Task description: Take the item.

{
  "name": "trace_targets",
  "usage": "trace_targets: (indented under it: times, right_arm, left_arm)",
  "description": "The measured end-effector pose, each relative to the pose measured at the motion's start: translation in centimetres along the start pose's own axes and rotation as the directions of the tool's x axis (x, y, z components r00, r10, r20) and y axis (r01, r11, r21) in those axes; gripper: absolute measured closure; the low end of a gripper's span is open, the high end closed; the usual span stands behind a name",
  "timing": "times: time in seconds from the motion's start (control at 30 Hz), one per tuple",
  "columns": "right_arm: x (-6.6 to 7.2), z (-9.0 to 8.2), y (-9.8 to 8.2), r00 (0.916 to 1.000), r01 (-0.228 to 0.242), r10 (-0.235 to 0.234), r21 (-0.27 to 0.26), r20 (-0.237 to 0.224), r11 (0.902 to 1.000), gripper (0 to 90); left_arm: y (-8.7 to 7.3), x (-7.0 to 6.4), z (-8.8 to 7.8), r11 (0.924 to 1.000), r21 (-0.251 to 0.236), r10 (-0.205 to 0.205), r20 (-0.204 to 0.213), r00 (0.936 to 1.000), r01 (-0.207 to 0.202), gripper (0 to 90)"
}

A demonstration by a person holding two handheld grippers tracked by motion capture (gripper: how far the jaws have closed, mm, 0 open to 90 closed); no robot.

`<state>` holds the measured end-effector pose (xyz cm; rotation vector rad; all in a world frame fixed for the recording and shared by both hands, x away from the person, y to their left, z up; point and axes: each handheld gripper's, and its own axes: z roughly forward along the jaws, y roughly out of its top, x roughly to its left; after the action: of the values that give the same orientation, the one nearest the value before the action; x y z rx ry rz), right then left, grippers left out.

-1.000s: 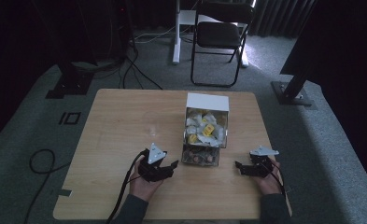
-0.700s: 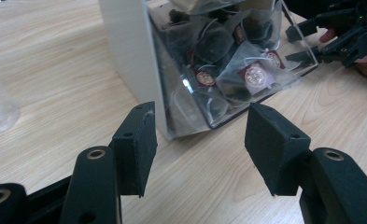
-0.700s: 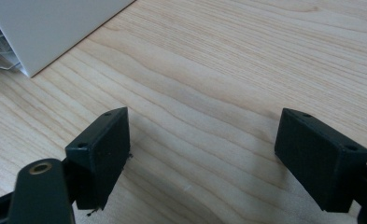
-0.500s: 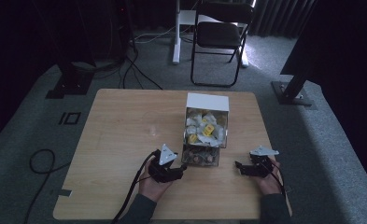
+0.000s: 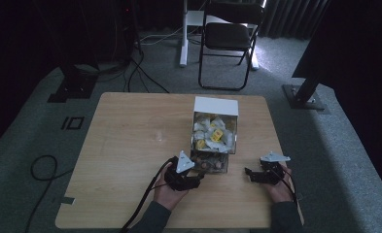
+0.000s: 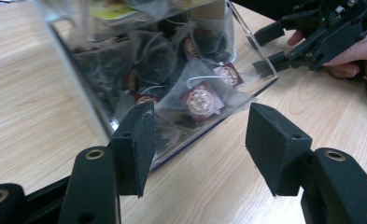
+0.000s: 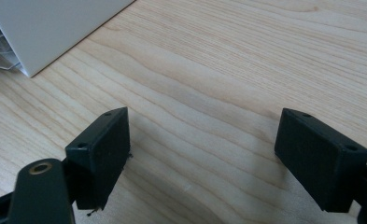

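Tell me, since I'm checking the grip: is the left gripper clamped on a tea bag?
No, the left gripper is open, its pads bare just short of the clear box holding tea bags.

- A light wooden worktop point(image 5: 130, 145) stands on grey carpet point(image 5: 344, 145).
- A black folding chair point(image 5: 230, 41) stands beyond the worktop's far edge, near a white post point(image 5: 184, 34).
- Dark curtains point(image 5: 286, 19) close off the dim room.
- Black cables point(image 5: 40, 167) lie on the floor left of the worktop.

Surface: your wooden table point(image 5: 130, 145) | On it: clear box point(image 5: 213, 141) of tea bags point(image 6: 200, 100), just ahead of your left claw point(image 5: 198, 178) | Right claw point(image 5: 249, 174): over bare wood beside the box.
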<state>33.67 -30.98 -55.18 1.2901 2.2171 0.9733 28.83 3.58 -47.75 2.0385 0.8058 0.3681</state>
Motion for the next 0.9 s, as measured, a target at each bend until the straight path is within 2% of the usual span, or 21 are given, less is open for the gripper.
trace_targets:
  times: [0.07, 0.2, 0.33, 0.47, 0.9]
  right_arm:
    - [0.0, 0.0, 0.0, 1.0, 0.0, 0.0, 0.0, 0.0, 1.0, 17.9]
    - [0.0, 0.0, 0.0, 1.0, 0.0, 0.0, 0.0, 0.0, 1.0, 17.9]
    - [0.0, 0.0, 0.0, 1.0, 0.0, 0.0, 0.0, 0.0, 1.0, 17.9]
    - [0.0, 0.0, 0.0, 1.0, 0.0, 0.0, 0.0, 0.0, 1.0, 17.9]
    - [0.0, 0.0, 0.0, 1.0, 0.0, 0.0, 0.0, 0.0, 1.0, 17.9]
  left_arm:
    - [0.1, -0.1, 0.5, 1.0, 0.008, 0.005, -0.002, 1.0, -0.005, 43.6]
    - [0.1, 0.0, 1.2, 0.9998, 0.017, -0.012, 0.009, 0.9999, 0.011, 43.8]
    - [-0.3, -0.1, 1.8, 0.9986, 0.051, -0.015, 0.017, 0.9997, 0.014, 44.0]
    - [-0.5, -0.1, 1.4, 0.9988, 0.043, -0.025, 0.021, 0.9995, 0.024, 44.0]
    - [-1.2, -1.3, 0.8, 0.9987, 0.05, -0.016, 0.044, 0.9989, 0.014, 46.0]
